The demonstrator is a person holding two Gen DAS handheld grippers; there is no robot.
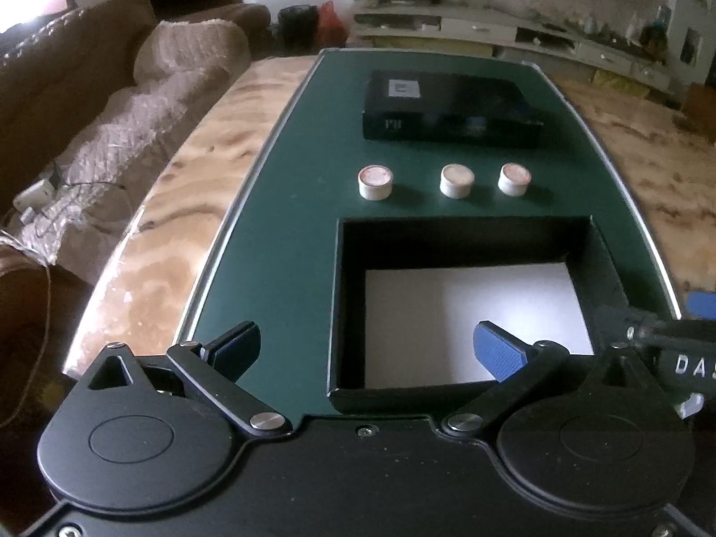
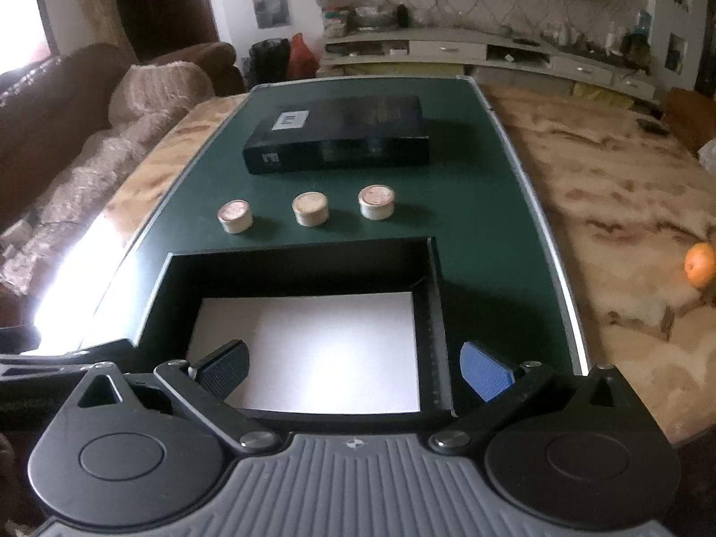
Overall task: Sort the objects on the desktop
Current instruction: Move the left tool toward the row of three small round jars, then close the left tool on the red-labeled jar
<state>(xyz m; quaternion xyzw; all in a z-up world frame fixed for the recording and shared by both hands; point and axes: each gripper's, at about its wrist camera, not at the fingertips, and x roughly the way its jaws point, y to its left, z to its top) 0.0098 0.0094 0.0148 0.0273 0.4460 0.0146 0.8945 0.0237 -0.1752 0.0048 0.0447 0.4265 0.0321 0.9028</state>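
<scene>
Three small white round jars stand in a row on the green mat point(image 1: 286, 206): left jar point(image 1: 375, 182), middle jar point(image 1: 457, 181), right jar point(image 1: 514, 179). In the right wrist view they are the left jar point(image 2: 235, 216), middle jar point(image 2: 310, 208) and right jar point(image 2: 376, 202). An open black box with a white floor point(image 1: 474, 322) point(image 2: 308, 349) lies in front of them. My left gripper point(image 1: 369, 351) is open and empty above the box's near left corner. My right gripper point(image 2: 353, 373) is open and empty above the box's near edge.
A closed black box point(image 1: 447, 105) point(image 2: 340, 134) lies behind the jars. The mat lies on a marbled table point(image 2: 604, 206). An orange point(image 2: 700, 264) sits at the table's right. A brown sofa point(image 1: 67, 103) stands to the left. The right gripper's body point(image 1: 680, 358) shows at the left wrist view's right edge.
</scene>
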